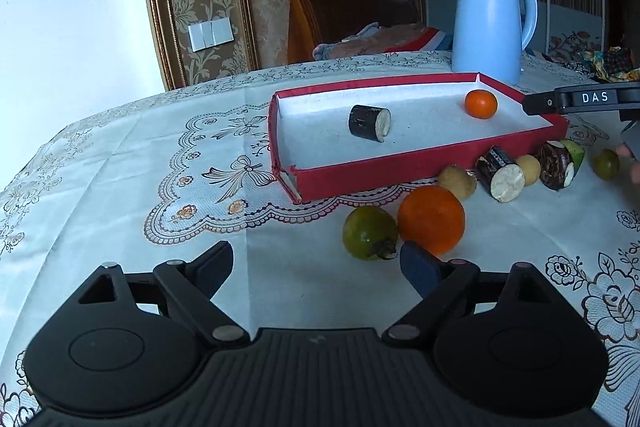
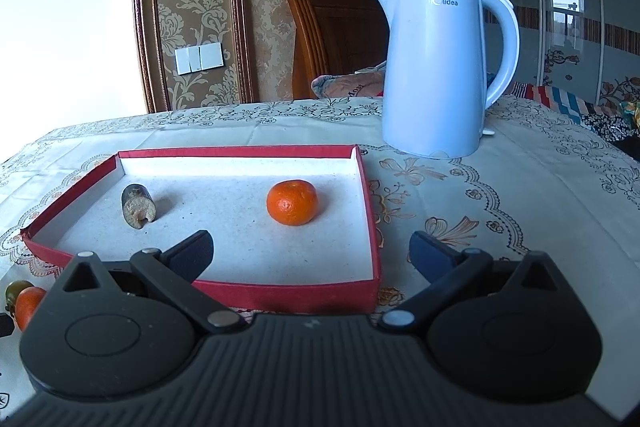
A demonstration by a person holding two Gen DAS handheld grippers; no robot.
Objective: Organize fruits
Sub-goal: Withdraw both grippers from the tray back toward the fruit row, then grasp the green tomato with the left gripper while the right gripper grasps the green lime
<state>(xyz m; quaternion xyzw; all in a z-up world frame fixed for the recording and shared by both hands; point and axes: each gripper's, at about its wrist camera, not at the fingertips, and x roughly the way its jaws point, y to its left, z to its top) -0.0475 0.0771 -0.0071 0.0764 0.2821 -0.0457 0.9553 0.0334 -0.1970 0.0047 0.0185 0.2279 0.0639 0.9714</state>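
A red box [image 1: 400,169] with a white floor holds a dark sugarcane piece [image 1: 369,123] and a small tangerine [image 1: 481,103]. In front of it on the table lie a large orange [image 1: 431,219], a green fruit [image 1: 370,233], two yellowish fruits [image 1: 457,181], more sugarcane pieces [image 1: 500,173] and a small green fruit [image 1: 606,164]. My left gripper [image 1: 316,265] is open and empty, just short of the orange and green fruit. My right gripper [image 2: 310,253] is open and empty over the box's near edge [image 2: 280,293], with the tangerine [image 2: 292,202] and sugarcane piece [image 2: 138,206] beyond it.
A light blue kettle [image 2: 436,75] stands behind the box on the patterned tablecloth [image 1: 120,167]. The right gripper's body [image 1: 580,99] shows at the right of the left wrist view. A wooden chair [image 2: 336,39] is behind the table.
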